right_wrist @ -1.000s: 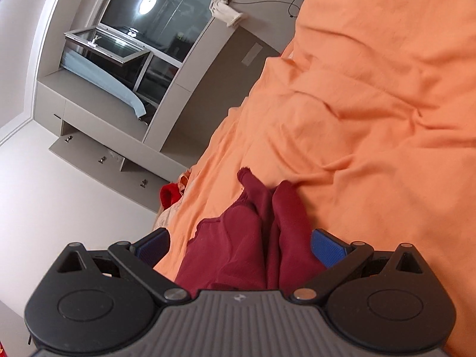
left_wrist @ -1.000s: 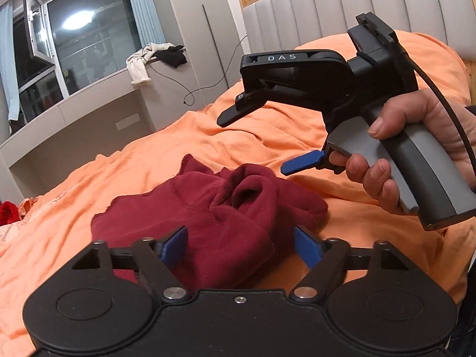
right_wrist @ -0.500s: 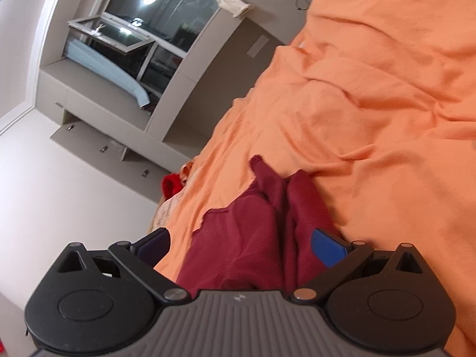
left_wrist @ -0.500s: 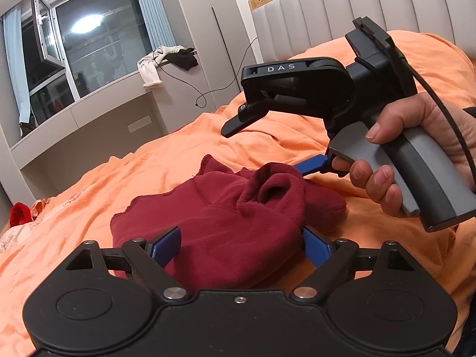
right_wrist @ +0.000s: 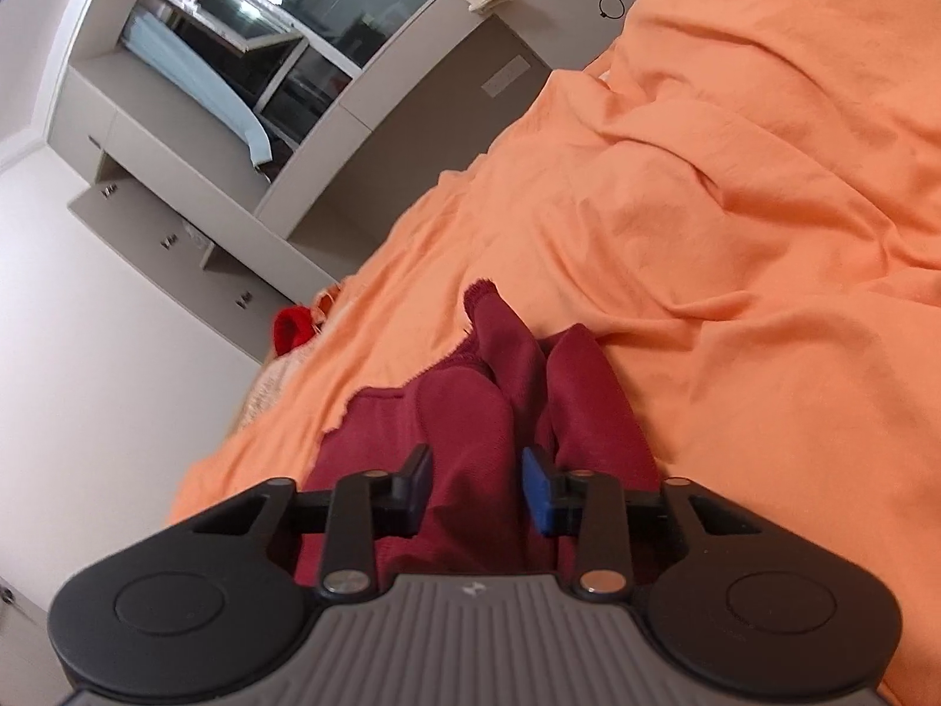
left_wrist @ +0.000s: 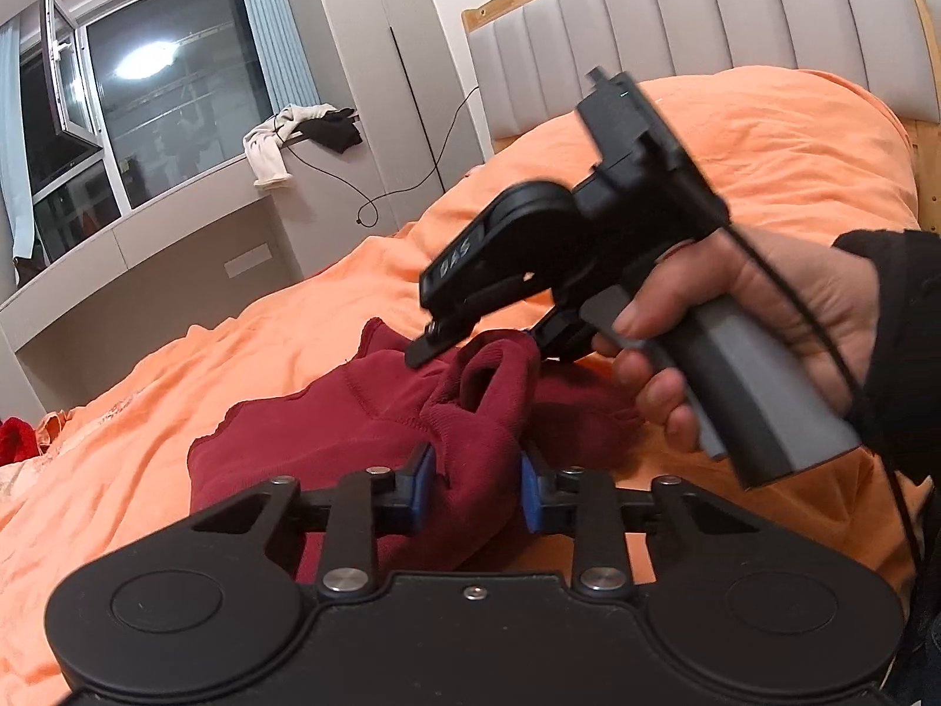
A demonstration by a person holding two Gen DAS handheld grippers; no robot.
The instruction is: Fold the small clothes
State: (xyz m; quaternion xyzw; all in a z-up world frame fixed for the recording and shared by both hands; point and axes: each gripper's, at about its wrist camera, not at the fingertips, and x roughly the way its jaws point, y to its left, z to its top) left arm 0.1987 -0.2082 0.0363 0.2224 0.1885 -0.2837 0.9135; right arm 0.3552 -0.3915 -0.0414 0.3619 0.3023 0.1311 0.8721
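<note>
Both tongs (left_wrist: 473, 485) (right_wrist: 475, 491) pinching maroon garment (left_wrist: 353, 429)

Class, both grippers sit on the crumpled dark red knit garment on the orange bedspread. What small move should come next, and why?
Probably lift both grippers slightly and draw them apart. The left gripper and right gripper each pinch a bunched fold of the dark red knit garment, which lies crumpled on the orange bedspread; spreading it should come before folding.

Even indoor light; ceiling lamp glare reflects in dark window (left_wrist: 159, 100). Right gripper (left_wrist: 476, 323) motion-blurred. Strong fisheye bending, dark vignette corners.
</note>
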